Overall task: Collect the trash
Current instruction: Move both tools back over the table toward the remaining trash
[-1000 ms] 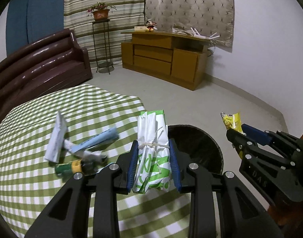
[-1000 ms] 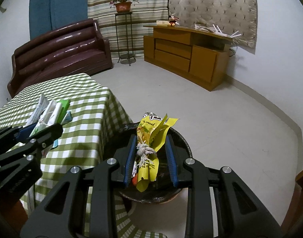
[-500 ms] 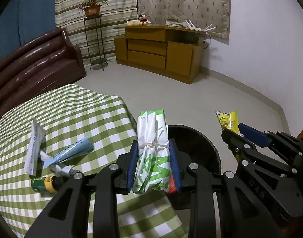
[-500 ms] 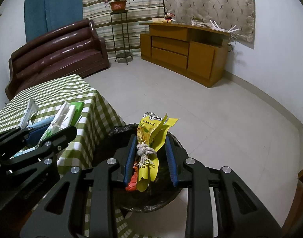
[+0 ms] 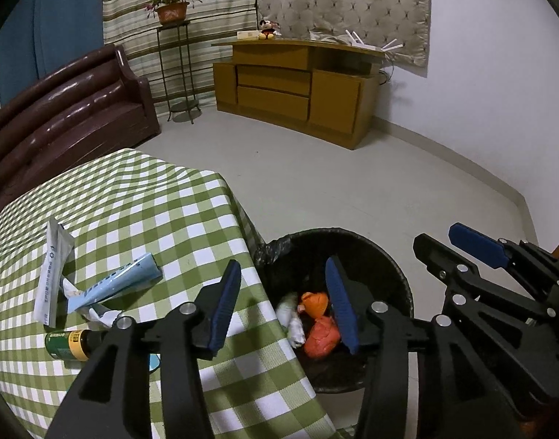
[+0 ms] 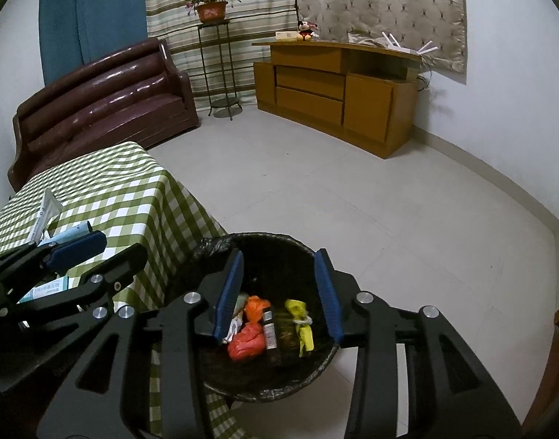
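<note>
Both claws are over the black bin [image 6: 279, 384] and spreading apart with nothing between the pads. The left gripper [image 5: 283, 303] sits at the bin's 9 o'clock rim, the right gripper [image 6: 279, 292] above its middle. The yellow wrapper [image 6: 301, 323] and orange bags [image 6: 246, 342] lie inside. On the checked table [image 5: 140, 197], at 9 o'clock from the bin, lie a blue tube [image 5: 115, 285], a white packet [image 5: 52, 270] and a small bottle [image 5: 69, 344]; their print is too small to read.
</note>
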### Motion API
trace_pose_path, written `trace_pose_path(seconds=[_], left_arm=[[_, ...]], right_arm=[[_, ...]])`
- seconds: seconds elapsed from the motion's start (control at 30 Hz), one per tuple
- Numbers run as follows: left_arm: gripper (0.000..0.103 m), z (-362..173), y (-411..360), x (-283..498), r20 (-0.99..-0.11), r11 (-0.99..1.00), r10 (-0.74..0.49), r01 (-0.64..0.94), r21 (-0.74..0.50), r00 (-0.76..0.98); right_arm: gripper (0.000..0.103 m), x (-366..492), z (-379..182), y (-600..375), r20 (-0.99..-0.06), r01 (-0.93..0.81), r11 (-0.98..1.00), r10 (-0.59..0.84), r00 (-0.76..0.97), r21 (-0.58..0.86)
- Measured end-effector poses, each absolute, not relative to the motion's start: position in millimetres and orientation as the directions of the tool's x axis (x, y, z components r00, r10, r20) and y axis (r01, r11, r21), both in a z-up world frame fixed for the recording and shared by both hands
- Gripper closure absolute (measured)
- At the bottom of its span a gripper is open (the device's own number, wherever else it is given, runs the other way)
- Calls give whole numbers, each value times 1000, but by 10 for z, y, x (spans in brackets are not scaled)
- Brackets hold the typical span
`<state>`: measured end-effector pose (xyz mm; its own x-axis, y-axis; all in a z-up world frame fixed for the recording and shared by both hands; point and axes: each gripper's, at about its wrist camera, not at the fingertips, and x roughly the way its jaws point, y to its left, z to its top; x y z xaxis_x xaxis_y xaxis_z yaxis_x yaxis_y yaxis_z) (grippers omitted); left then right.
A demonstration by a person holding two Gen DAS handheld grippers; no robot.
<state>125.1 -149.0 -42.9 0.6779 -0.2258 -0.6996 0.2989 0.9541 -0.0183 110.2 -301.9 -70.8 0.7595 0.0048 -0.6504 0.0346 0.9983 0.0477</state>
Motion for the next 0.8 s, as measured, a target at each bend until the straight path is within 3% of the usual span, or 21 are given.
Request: trace_pose_path(seconds=[0.17,0.33,0.5,0.8], left_arm=[[53,-422,-1504,1234,-699,955,-224,294,-20,680],[50,-373,-1410,1208,-695,960,-220,279,-30,684],[48,-349,-1281,1120,-694,965,-207,259,-31,690],[48,-307,-916,897,-694,979,-164,201,-29,701]], right_arm=[[59,1081,-694,-3059,-649,46,998,-2,761,52],[44,1039,-694,-3038,-651,64,997,-19,759,45],[36,966,-706,-2953,-651,69,997,-30,758,35],[36,790,-697,-2758,-667,35,998,10,745,54]])
